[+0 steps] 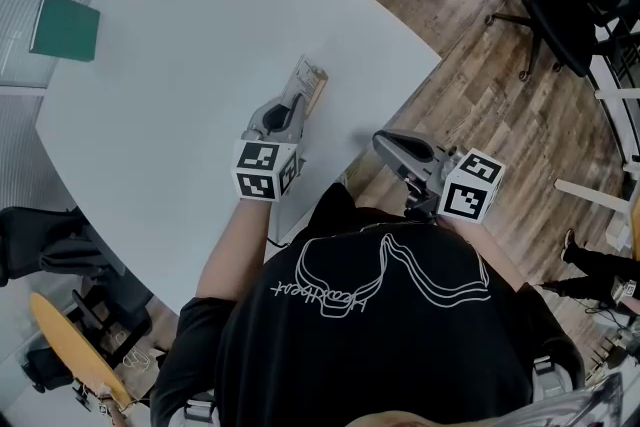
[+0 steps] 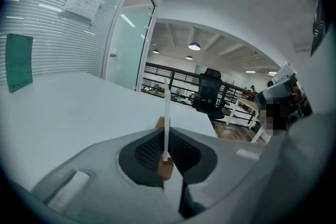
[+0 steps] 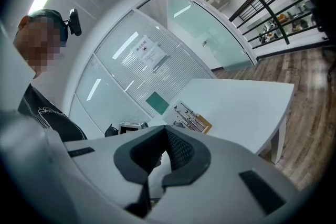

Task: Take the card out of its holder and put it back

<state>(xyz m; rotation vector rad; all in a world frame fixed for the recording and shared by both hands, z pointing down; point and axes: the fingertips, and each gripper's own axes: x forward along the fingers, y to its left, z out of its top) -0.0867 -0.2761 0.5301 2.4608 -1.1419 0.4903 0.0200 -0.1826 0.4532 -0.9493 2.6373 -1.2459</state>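
A white printed card (image 1: 307,81) stands upright in a small wooden holder (image 1: 320,95) on the white table (image 1: 190,65). My left gripper (image 1: 293,105) reaches over it from the near side and is shut on the card. In the left gripper view the card (image 2: 167,113) shows edge-on as a thin white strip between the dark pads (image 2: 147,152), with the wooden holder (image 2: 165,169) at its foot. My right gripper (image 1: 392,145) hovers at the table's near right edge, shut and holding nothing. From the right gripper view (image 3: 165,157) the card (image 3: 190,116) is seen face-on.
A green notebook (image 1: 65,27) lies at the table's far left corner. Black office chairs (image 1: 565,0) stand on the wooden floor beyond the table's right edge. The person's black shirt (image 1: 380,325) fills the bottom of the head view.
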